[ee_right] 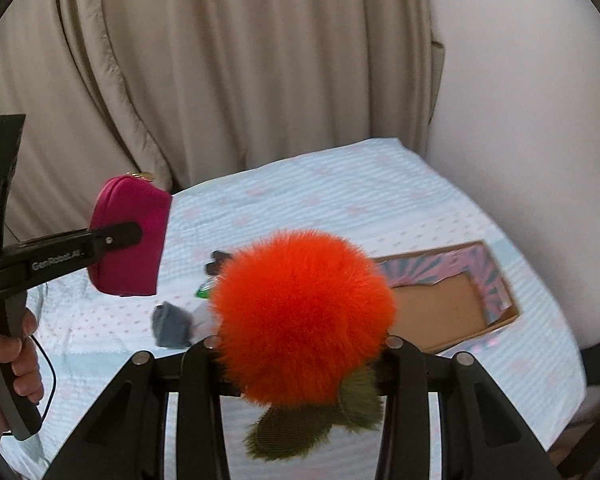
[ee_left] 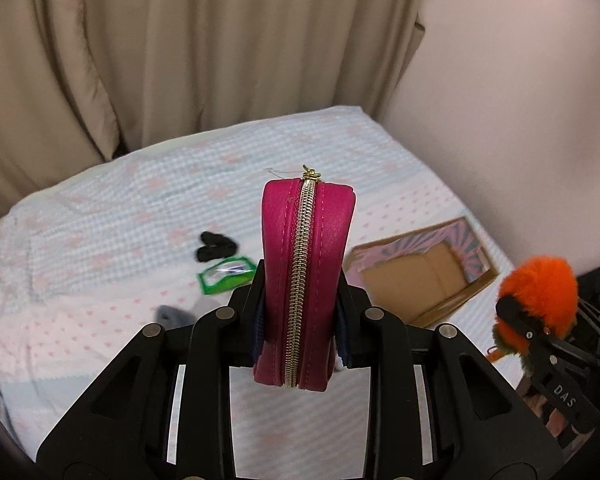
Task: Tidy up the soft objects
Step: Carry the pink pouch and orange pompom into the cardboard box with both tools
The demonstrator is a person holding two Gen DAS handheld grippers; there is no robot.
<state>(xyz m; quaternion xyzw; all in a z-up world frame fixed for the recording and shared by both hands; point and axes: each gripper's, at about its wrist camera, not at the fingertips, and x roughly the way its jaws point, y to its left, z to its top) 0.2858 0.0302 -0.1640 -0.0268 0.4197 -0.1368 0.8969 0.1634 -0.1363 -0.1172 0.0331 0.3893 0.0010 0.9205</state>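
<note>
Left wrist: left gripper (ee_left: 304, 280) angled down, clamping pink pouch (ee_left: 306, 276).

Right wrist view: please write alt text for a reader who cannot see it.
The right gripper holds a fluffy orange pom-pom above a bed. At left, the left gripper holds a pink zip pouch; an open cardboard box lies behind.

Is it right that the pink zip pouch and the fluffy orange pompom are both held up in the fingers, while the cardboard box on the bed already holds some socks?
Not quite: the open cardboard box is empty, as the right wrist view shows. The pink zip pouch and fluffy orange pompom are indeed both held up.
</note>
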